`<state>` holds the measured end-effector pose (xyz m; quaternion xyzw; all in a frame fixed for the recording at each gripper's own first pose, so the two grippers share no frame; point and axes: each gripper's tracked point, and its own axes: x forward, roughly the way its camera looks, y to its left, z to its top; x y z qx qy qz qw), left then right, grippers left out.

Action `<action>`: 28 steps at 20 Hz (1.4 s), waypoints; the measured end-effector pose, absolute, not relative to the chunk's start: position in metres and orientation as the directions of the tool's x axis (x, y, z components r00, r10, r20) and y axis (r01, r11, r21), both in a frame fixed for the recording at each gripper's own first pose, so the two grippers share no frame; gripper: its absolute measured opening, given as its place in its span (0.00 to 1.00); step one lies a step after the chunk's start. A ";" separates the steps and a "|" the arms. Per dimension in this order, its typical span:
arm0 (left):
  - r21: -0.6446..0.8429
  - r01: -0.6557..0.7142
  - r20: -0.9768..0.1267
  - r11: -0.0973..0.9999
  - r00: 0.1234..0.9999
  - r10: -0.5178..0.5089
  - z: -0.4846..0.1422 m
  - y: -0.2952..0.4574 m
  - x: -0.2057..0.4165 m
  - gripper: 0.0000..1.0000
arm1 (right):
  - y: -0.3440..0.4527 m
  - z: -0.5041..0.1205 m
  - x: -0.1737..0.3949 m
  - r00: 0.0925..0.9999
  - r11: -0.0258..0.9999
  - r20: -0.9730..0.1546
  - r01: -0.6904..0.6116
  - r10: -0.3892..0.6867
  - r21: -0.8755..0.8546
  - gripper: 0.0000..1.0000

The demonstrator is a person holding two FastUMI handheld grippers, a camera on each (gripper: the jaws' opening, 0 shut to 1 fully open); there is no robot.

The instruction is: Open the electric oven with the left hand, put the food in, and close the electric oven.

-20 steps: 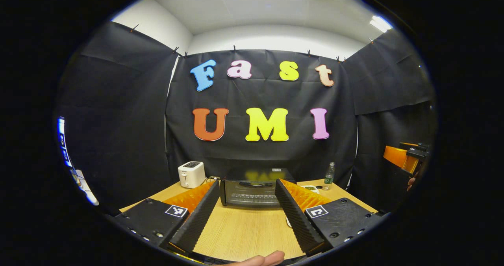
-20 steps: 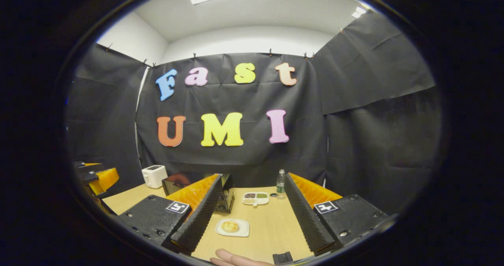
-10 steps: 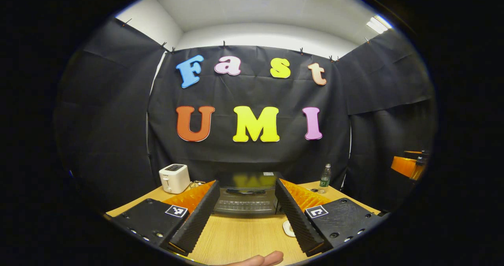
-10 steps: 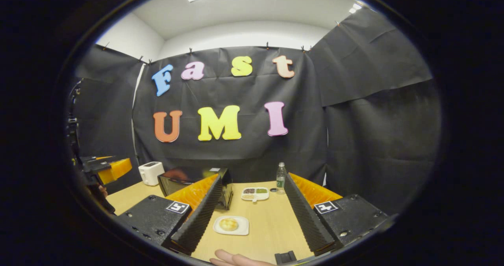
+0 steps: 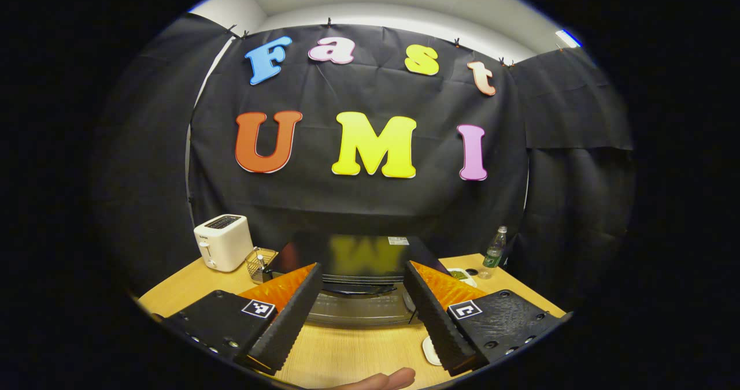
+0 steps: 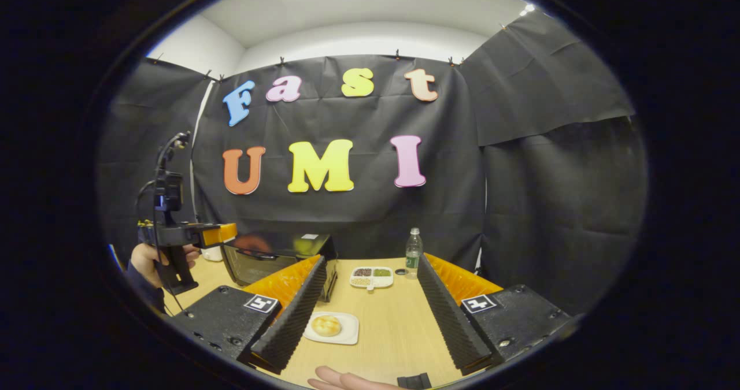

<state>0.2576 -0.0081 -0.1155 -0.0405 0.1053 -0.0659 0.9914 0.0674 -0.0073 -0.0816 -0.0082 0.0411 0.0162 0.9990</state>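
Closer now than a second ago, the left gripper (image 5: pixel 361 303) has advanced on the oven (image 5: pixel 358 274), whose door handle (image 5: pixel 359 289) lies just ahead between its spread, empty fingers; the door looks shut, so opening seems imminent. Behind, the right gripper (image 6: pixel 370 315) waits with fingers apart, the bun (image 6: pixel 326 325) on its plate (image 6: pixel 347 335) just ahead, toward its left finger.

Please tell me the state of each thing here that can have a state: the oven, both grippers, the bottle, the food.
Black electric oven: door closed.
Left gripper: open, in front of the oven handle, holding nothing.
Right gripper: open, holding nothing.
Round bun: lying on the white rectangular plate, untouched.
Clear plastic bottle: upright, capped.
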 end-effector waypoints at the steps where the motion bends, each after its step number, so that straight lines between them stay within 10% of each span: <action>1: -0.083 0.118 -0.225 0.990 0.965 -0.134 -0.126 -0.007 0.270 0.93 | -0.010 -0.084 0.070 0.996 0.999 -0.087 -0.028 0.027 -0.015 1.00; 13: -0.023 0.142 -0.394 0.990 0.908 -0.140 -0.196 -0.018 0.319 0.95 | -0.010 -0.075 0.053 0.996 0.994 -0.034 -0.087 0.085 -0.058 1.00; 28: -0.028 0.127 -0.432 0.991 0.893 -0.127 -0.216 -0.009 0.241 0.99 | -0.012 -0.079 0.026 0.996 0.995 -0.044 -0.080 0.077 -0.068 1.00</action>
